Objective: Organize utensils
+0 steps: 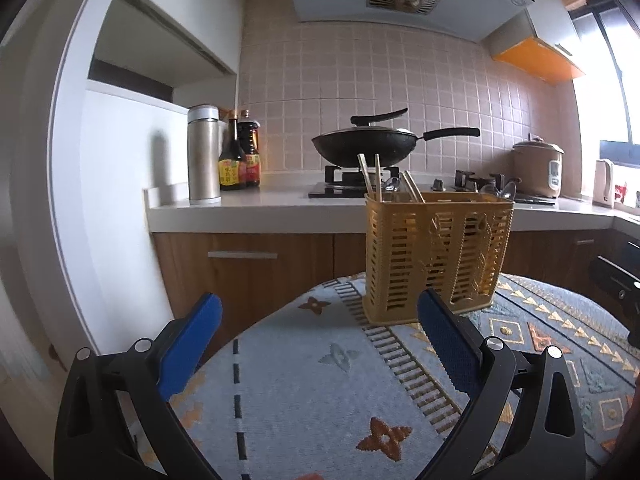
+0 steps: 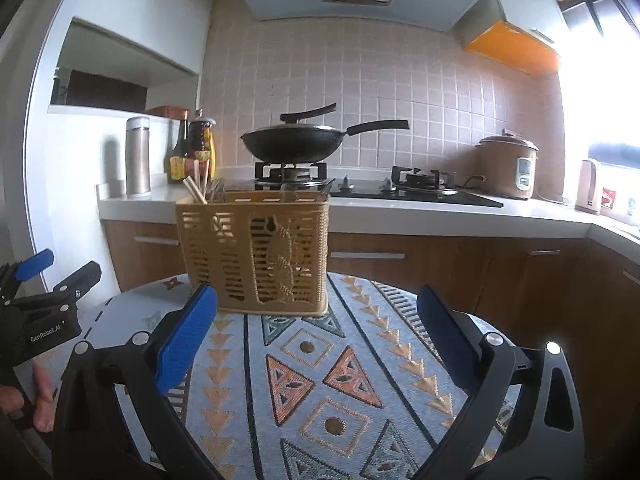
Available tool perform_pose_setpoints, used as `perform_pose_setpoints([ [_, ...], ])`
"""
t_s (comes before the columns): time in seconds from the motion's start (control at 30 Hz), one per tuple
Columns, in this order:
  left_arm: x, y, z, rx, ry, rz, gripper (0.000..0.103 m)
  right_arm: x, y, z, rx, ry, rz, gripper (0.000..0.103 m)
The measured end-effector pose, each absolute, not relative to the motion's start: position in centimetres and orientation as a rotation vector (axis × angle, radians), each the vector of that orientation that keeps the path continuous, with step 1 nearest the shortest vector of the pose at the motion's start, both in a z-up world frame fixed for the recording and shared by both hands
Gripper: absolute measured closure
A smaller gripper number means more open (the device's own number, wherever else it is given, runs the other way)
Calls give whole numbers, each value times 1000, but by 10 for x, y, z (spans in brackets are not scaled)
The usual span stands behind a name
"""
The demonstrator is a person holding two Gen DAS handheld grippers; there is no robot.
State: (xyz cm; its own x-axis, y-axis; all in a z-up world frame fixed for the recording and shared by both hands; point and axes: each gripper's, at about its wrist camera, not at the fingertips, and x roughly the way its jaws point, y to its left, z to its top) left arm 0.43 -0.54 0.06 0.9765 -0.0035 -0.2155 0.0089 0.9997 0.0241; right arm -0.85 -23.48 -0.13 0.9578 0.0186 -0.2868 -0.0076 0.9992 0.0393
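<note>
Two grippers hang over the table (image 2: 320, 380) with its patterned cloth, both empty. To the left, the left gripper (image 1: 320, 316) has its blue fingers (image 1: 188, 352) spread wide apart above the cloth's near left part. Ahead of it the yellow slatted caddy (image 1: 436, 256) stands upright at the table's far edge, with chopsticks (image 1: 370, 178) poking from its left compartment and metal utensil ends showing further right, too small to name. To the right, the right gripper (image 2: 316, 312) is likewise wide open, the caddy (image 2: 256, 252) just beyond its left finger. Behind the table a counter (image 2: 400, 210) carries a flask (image 2: 138, 156), bottles (image 2: 192, 148), a wok (image 2: 296, 142) on the stove and a rice cooker (image 2: 508, 166).
</note>
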Motion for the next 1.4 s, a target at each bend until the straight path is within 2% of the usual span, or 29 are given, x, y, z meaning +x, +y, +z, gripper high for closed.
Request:
perform_pose_setpoints([
  [1.4, 9, -13, -2, 55, 238, -12, 8, 12, -240, -15, 69, 395, 19, 8],
])
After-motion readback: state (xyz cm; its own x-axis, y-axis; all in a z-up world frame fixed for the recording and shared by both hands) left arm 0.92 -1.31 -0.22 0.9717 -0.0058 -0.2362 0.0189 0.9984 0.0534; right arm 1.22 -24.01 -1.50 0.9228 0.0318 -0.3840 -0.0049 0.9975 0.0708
